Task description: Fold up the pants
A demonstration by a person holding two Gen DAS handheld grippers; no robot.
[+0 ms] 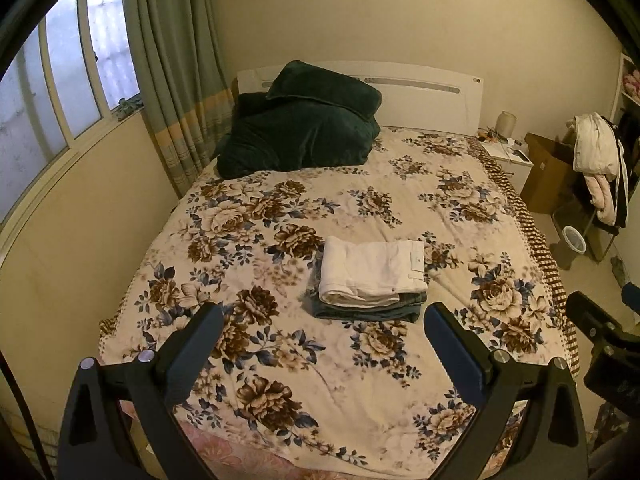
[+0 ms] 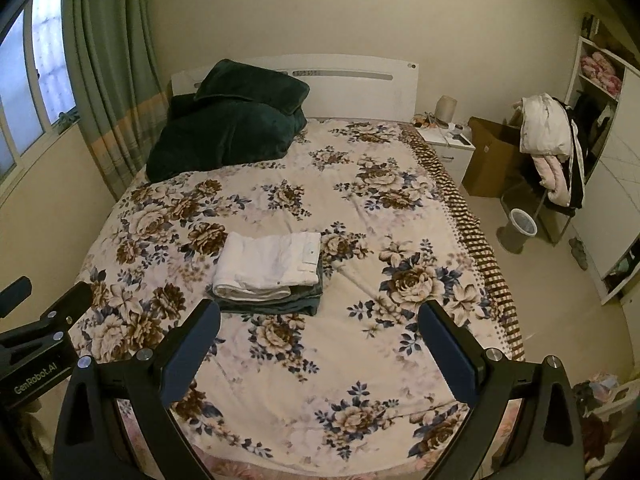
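Note:
Folded white pants (image 1: 372, 270) lie on top of folded dark blue-grey pants (image 1: 372, 308) in a neat stack on the floral bed cover (image 1: 280, 216). The stack also shows in the right wrist view, white pants (image 2: 268, 266) over dark pants (image 2: 276, 302). My left gripper (image 1: 324, 316) is open and empty, held above the near part of the bed, short of the stack. My right gripper (image 2: 320, 316) is open and empty, just right of the stack's near edge. The left gripper's body shows at the left edge of the right wrist view (image 2: 36, 344).
A dark green blanket and pillow (image 1: 300, 128) are heaped at the headboard's left. Curtain and window are on the left. A nightstand (image 2: 446, 140), cardboard box (image 2: 492, 156), chair with clothes (image 2: 552, 148) and bin (image 2: 522, 224) stand right of the bed.

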